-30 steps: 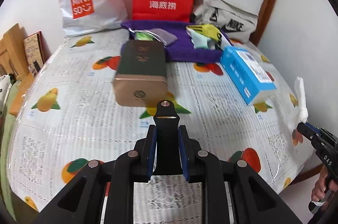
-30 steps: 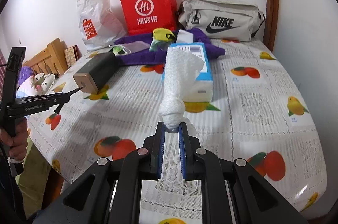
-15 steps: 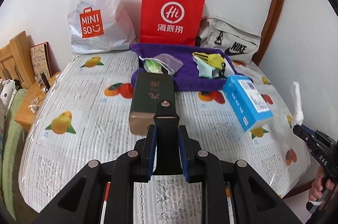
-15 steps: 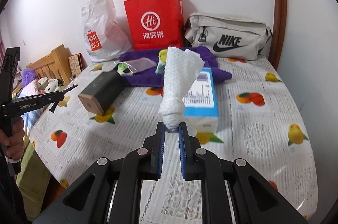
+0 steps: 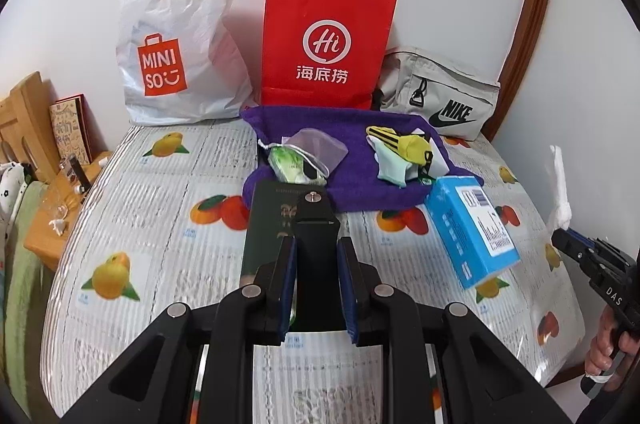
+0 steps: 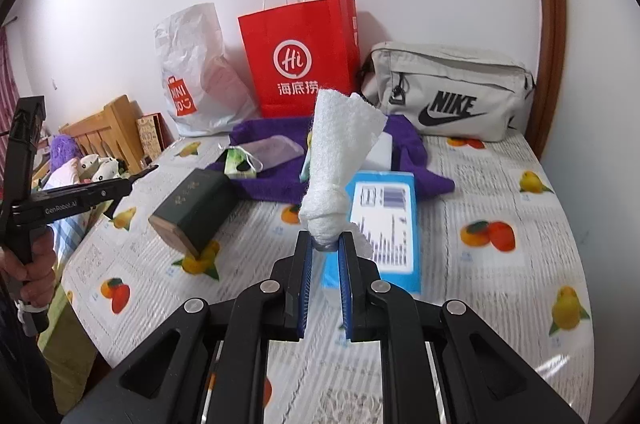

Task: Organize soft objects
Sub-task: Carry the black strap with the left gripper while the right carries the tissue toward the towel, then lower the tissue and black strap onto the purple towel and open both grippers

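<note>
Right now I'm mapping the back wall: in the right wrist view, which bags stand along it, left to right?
White Miniso plastic bag → red paper bag → grey Nike bag.

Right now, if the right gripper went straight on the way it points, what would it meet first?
Probably the blue box lying on the table, right ahead of the right gripper and the white tissue it holds. Depth is hard to judge.
</note>
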